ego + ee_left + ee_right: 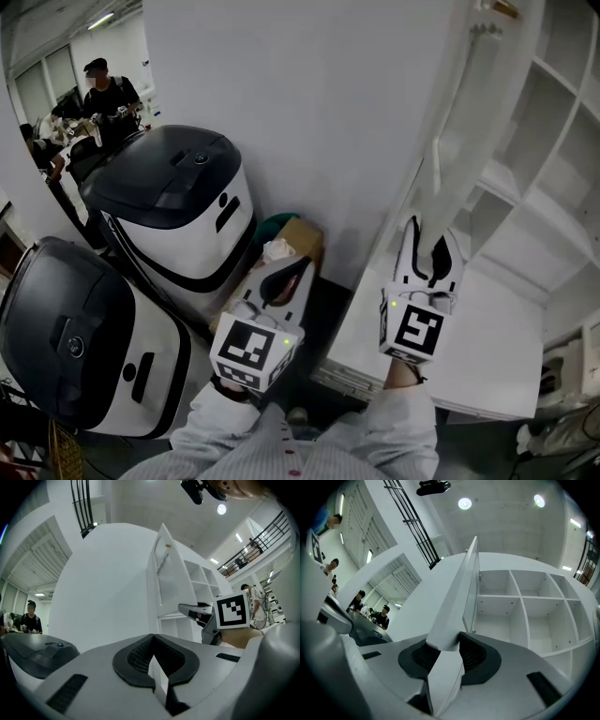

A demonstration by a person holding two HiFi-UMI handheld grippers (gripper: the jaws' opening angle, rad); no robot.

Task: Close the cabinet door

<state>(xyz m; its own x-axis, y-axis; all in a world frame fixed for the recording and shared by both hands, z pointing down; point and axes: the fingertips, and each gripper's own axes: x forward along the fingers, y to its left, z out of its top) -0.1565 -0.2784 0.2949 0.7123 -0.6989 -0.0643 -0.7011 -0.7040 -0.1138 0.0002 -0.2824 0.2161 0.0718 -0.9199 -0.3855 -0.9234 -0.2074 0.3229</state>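
Slippage is the main risk. The right tongs [443,645] are clamped on the free edge of the cabinet door [464,588]. The door stands open, edge-on to them, with the bare shelves [520,616] to its right. How firmly the pads bite is hard to read in that view, and a shallow hold on so thin a panel could slide off as the door swings. Held too long, those tongs would be trapped between door and cabinet frame. The left tongs [152,637], tips together and empty, hang low beside a black-lidded white unit [178,192] and could knock it if the person turns.
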